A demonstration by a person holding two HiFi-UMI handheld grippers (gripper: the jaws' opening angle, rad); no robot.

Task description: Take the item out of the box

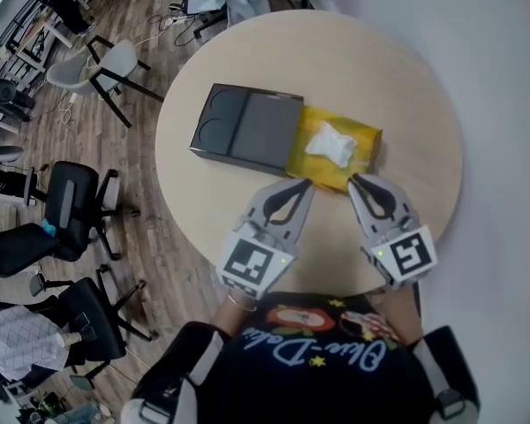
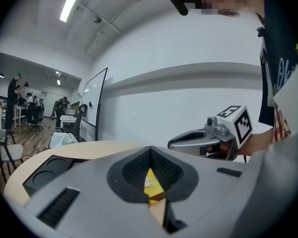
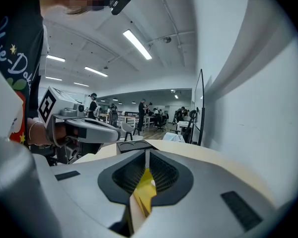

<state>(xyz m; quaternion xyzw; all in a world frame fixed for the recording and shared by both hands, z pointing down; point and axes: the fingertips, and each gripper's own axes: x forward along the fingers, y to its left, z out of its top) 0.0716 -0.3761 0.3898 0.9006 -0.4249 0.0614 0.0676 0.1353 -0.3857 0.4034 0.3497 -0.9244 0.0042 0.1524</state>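
Yellow box [image 1: 368, 136] w/ white packet [image 1: 333, 143], black sleeve [image 1: 247, 124] adj.; left tongs [image 1: 304, 185], right tongs [image 1: 353, 182] nearby, both pressed together.

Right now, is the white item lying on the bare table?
No, the white item lies inside the yellow tray, beside the black box.

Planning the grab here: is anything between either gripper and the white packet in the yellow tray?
Nothing covers the white packet: the yellow tray is slid out of the black sleeve and open on top. Only the tray's near wall lies between it and the left gripper and right gripper, both with jaws together.
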